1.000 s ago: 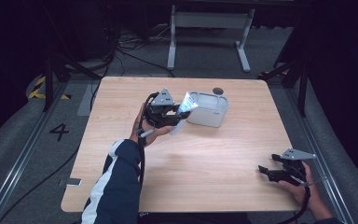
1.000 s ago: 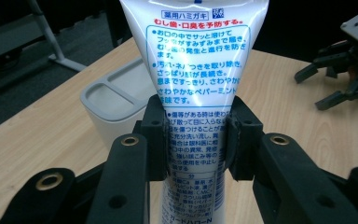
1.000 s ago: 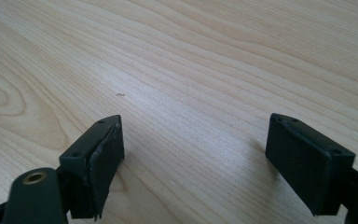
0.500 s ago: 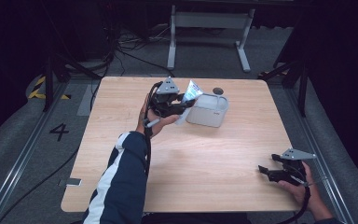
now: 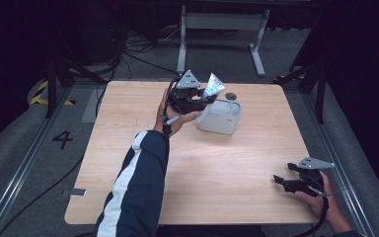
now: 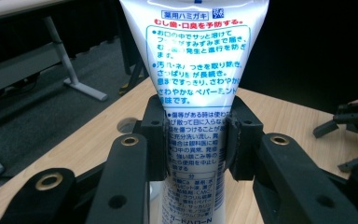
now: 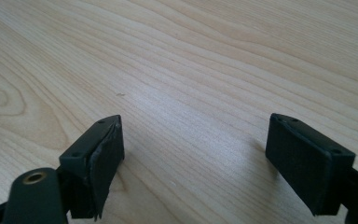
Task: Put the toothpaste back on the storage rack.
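The left tool [image 5: 197,98] pinches a toothpaste tube [image 5: 212,88] across its printed body, both pads flat against it, and holds it in the air just above the near-left edge of the grey holder [image 5: 219,117] that sits toward the far side of the counter [image 5: 237,163]. In the left gripper view the tube [image 6: 198,88] rises between the pads with its wide crimped end away from the camera. A small dark disc [image 5: 231,96] lies just behind the holder. The right tool [image 5: 288,181] rests low on the counter's near right corner, well apart from the holder, its jaws spread with only bare wood between them. The step in hand looks like moving the tube to or from the holder, though which cannot be told. To do it well, keep the grip firm but not crushing, since the soft tube will buckle and may squeeze out paste; carry it clear of the holder's rim; and let the other hand stay ready to steady the holder should it shift.
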Demonstrator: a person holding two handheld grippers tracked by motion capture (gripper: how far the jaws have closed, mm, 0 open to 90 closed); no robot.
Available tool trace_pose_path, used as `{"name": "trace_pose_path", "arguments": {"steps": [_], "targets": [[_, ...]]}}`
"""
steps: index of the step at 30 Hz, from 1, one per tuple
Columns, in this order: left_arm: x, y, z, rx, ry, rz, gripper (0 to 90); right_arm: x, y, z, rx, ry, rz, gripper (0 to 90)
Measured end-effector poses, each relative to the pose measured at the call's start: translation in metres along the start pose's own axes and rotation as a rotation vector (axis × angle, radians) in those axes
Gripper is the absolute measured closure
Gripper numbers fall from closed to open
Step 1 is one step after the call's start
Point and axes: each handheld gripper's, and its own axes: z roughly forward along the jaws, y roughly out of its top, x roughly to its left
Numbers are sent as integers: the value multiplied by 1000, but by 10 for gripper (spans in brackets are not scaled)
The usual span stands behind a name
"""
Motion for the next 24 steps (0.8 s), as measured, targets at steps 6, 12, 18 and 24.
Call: {"name": "trace_pose_path", "arguments": {"steps": [6, 12, 18, 24], "targets": [[-2, 7, 20, -3, -3, 8, 665, 0, 0, 0, 0, 0, 0, 197], [1, 9, 32, -15, -1, -6, 665, 0, 0, -1, 0, -1, 2, 197], [8, 9, 43, -23, -5, -15, 665, 0, 0, 0, 0, -3, 1, 194], [12, 9, 59, -28, -15, -30, 664, 0, 0, 0, 1, -7, 6, 188]]}}
